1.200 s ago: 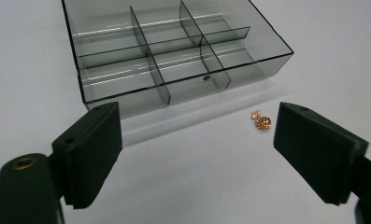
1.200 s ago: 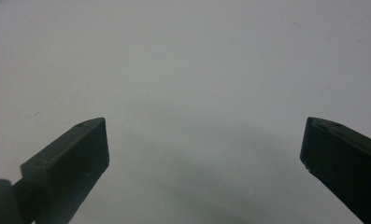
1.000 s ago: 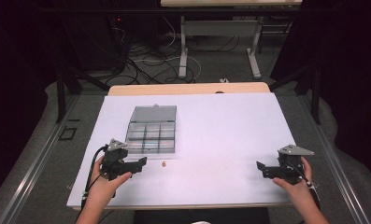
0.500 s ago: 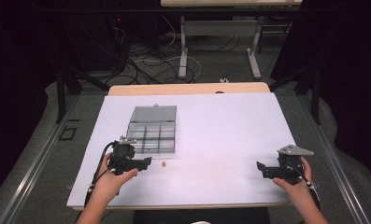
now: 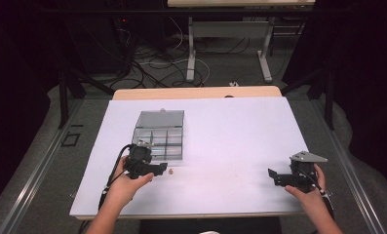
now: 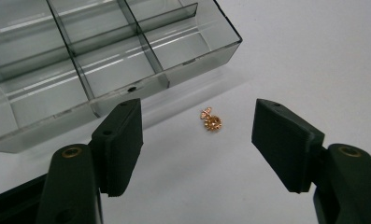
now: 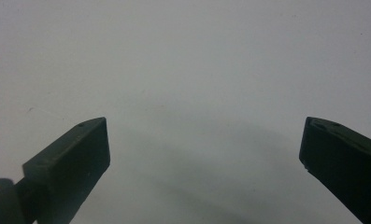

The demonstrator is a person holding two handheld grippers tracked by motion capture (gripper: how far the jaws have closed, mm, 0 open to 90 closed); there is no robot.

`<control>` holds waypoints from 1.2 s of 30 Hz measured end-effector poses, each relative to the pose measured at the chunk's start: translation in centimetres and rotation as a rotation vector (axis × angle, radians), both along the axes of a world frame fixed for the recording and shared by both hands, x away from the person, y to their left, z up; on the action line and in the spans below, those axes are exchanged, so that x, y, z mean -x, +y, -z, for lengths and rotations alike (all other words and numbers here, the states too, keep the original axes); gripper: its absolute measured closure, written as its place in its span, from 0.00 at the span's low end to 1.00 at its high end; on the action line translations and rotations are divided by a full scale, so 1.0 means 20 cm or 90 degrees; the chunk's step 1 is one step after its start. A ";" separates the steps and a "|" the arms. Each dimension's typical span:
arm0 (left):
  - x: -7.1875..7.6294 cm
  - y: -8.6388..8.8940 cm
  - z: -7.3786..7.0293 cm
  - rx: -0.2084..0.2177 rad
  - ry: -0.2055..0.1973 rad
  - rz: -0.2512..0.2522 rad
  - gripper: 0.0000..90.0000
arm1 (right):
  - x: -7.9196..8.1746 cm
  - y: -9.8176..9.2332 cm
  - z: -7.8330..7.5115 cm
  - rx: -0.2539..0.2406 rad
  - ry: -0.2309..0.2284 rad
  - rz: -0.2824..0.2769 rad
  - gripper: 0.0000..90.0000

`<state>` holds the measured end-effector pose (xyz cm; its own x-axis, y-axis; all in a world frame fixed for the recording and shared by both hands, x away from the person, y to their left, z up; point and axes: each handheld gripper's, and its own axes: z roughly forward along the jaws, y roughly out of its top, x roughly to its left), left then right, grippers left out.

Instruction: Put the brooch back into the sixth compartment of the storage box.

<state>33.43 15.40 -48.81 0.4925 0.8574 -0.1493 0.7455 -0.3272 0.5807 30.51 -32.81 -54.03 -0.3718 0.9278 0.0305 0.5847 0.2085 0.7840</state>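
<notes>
Gold-coloured earring [image 6: 211, 121] lies flat on the white counter [image 5: 230, 141], just beside the near wall of the clear compartment box [image 6: 103, 56], toward the counter's near-left part. Left tool [image 6: 197, 135] is released: jaws have just been closing, earring lies beyond the gap between them, pads touch nothing. Earring sits dead ahead of the left tool [image 5: 158, 169], just past the tips; its stud post points away toward the box. Right tool [image 5: 275, 175] is released too, near the counter's near-right corner, well apart from the earring. Left hand is nearer by far; likely pick is a short push forward, then pinch.
</notes>
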 end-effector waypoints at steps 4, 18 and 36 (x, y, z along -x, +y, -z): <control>-0.01 -0.03 0.00 0.013 0.022 -0.005 0.43 | 0.00 0.00 0.00 0.000 -0.002 0.003 0.02; -0.05 -0.11 0.03 0.025 0.077 -0.039 0.45 | 0.00 -0.01 0.00 0.000 0.000 0.000 0.02; -0.07 -0.15 0.08 0.050 0.124 -0.111 0.55 | 0.00 -0.01 0.01 0.001 0.003 -0.001 0.03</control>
